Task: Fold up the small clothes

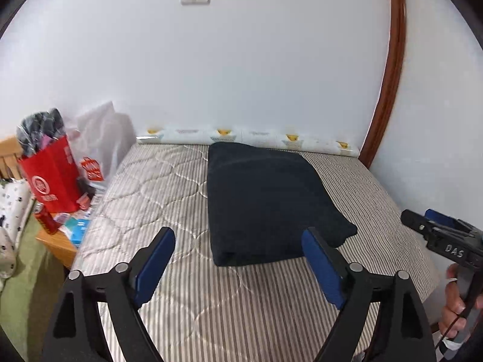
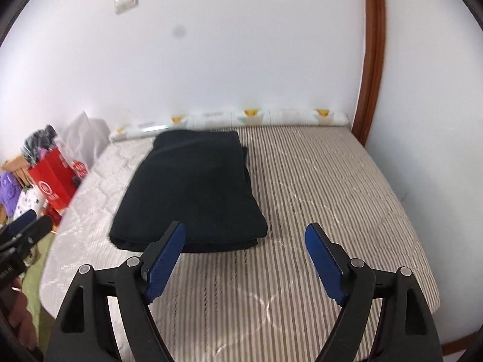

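The dark garment [image 1: 265, 202] lies folded on the striped bed [image 1: 157, 187], soft and limp, likely light — best pinched at a near corner or folded edge — while the left gripper [image 1: 238, 250] and right gripper [image 2: 245, 246] hover spread wide, holding nothing.

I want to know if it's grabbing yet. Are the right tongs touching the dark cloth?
Apart. In the right wrist view the open right tongs sit nearer the camera, striped mattress between them, holding nothing of the folded dark cloth.

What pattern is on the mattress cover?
Grey-and-white stripes with quilted curves on the mattress cover; clearest in the right wrist view.
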{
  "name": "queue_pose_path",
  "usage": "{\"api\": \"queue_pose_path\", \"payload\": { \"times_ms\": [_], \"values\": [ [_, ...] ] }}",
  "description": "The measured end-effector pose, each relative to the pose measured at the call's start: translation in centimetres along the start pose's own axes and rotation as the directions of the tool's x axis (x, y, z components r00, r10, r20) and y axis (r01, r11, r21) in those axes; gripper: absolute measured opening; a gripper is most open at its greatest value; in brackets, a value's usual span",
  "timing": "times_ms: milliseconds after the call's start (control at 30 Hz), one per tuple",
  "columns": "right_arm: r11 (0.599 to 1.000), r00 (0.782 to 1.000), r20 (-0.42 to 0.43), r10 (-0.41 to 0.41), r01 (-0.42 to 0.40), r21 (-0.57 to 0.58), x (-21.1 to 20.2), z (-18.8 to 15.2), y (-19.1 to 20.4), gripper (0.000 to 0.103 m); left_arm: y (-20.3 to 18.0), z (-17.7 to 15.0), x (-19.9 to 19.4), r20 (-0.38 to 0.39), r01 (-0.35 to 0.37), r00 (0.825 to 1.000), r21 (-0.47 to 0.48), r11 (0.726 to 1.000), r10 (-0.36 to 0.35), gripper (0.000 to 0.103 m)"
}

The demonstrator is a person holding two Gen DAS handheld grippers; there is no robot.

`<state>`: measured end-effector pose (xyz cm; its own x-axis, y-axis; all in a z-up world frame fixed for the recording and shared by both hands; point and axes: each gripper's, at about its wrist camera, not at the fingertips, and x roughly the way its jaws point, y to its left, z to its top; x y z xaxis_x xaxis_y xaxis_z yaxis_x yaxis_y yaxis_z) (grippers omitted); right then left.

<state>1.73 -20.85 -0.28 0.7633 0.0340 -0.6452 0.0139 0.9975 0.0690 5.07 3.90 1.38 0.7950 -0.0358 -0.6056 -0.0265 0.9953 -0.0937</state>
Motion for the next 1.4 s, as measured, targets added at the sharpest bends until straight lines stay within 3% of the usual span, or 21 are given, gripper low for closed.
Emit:
{"api": "queue_pose_path", "payload": {
  "times_ms": [100, 267, 667, 1400],
  "values": [
    [1.000, 1.000, 0.013, -0.029, 0.028, 0.012, -2.6, -0.3, 0.1, 0.084, -0.8, -0.4, -2.2, 0.014, -0.003, 1.000, 0.005, 1.000, 0.003, 0.091],
    [0.996, 0.995, 0.059, -0.084, 0.084, -0.005, -5.8, -1.8, 0.0, 0.100, -1.4, -1.4, -4.1, 0.016, -0.007, 1.000, 0.004, 1.000, 0.007, 0.092],
    [0.996, 0.993, 0.075, -0.087, 0.087, 0.010, -8.1, -3.0, -0.6, 0.100, -1.9, -2.2, -5.3, 0.026, -0.022, 0.999, 0.014, 1.000, 0.021, 0.092],
    [0.995, 0.992, 0.075, -0.104, 0.105, -0.005, -8.6, -3.5, -0.3, 0.101, -2.1, -2.7, -4.8, 0.005, -0.017, 1.000, 0.000, 1.000, 0.017, 0.092]
  ]
}}
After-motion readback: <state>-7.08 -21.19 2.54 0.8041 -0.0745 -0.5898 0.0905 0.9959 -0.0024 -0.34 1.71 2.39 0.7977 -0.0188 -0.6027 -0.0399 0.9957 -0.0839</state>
